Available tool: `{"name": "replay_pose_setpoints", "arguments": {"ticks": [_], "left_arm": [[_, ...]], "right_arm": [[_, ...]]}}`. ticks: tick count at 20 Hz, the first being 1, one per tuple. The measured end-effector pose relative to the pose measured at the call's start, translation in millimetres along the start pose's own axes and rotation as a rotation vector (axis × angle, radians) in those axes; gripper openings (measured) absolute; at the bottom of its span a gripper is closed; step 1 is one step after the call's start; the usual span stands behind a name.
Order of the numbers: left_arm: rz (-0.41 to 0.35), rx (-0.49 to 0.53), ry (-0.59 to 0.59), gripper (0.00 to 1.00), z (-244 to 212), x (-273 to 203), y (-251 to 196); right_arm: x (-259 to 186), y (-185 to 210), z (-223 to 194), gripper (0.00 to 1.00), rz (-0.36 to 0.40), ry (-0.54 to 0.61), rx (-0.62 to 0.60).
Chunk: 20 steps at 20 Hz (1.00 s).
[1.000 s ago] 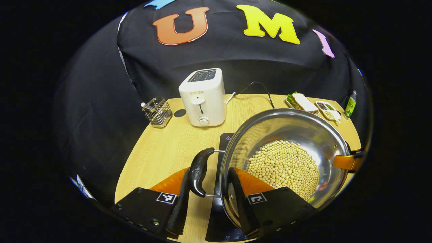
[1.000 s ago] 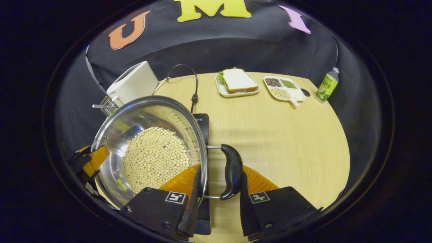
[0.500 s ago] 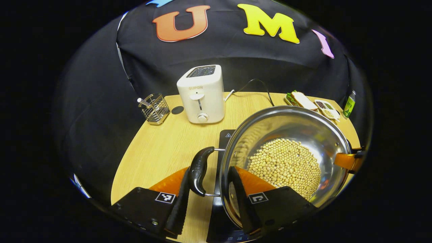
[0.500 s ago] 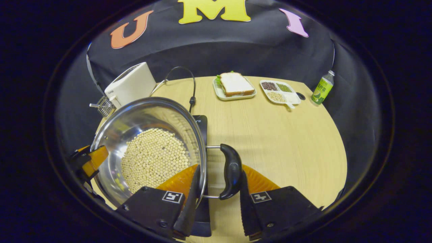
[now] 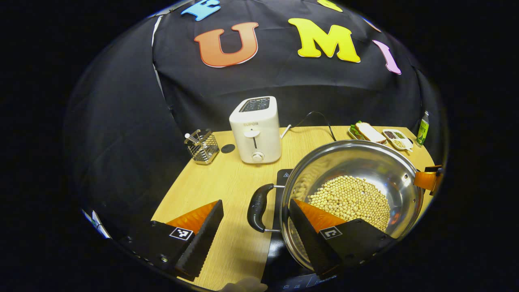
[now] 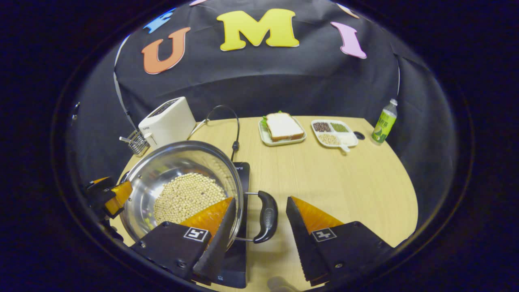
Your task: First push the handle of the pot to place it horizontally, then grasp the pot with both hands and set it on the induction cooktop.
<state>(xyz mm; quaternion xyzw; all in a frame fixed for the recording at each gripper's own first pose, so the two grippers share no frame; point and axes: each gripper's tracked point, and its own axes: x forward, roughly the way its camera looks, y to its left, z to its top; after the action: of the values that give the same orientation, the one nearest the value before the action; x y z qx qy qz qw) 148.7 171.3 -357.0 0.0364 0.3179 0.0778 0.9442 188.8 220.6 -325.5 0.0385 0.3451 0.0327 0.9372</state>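
Pot (image 5: 357, 194) of pale beans is sitting on the induction cooktop (image 5: 284, 178), its steel bowl covering most of the dark glass, on the wooden table (image 5: 227, 190). Both pairs of tongs are standing wide open and holding nothing: the left tongs (image 5: 256, 233) are straddling the left handle (image 5: 257, 207) without touching it, and in the right gripper view the right tongs (image 6: 259, 227) are bracketing the right handle (image 6: 267, 217) with clear gaps on either side. Both handles are lying level. Placing looks done, so this is the release step. Next, each hand is needing to draw straight back, away from the pot's rim, without nudging either handle or the toaster (image 5: 256, 129) behind.
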Motion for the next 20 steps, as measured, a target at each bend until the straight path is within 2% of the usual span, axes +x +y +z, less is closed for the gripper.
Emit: {"name": "replay_pose_setpoints", "arguments": {"ticks": [1,6,12,14,15,18,20], "left_arm": [[0.011,0.004,-0.013,0.97,4,-5,3],[0.072,0.023,-0.077,0.97,20,-38,18],[0.109,0.002,-0.174,0.97,59,-100,20],[0.108,-0.013,-0.206,0.96,73,-128,14],[0.106,-0.018,-0.221,0.96,79,-139,10],[0.085,-0.034,-0.275,0.96,102,-175,-8],[0.066,-0.043,-0.302,0.96,111,-196,-22]], "right_arm": [[-2,-1,3,0.84,0.000,-0.012,-0.015],[-29,-9,19,0.85,-0.002,-0.080,-0.050],[-88,-30,50,0.84,-0.002,-0.212,-0.126],[-105,-42,58,0.87,-0.004,-0.240,-0.136],[-115,-48,64,0.92,-0.005,-0.256,-0.138],[-146,-68,77,1.00,-0.019,-0.307,-0.144],[-165,-80,82,0.99,-0.027,-0.335,-0.156]]}}
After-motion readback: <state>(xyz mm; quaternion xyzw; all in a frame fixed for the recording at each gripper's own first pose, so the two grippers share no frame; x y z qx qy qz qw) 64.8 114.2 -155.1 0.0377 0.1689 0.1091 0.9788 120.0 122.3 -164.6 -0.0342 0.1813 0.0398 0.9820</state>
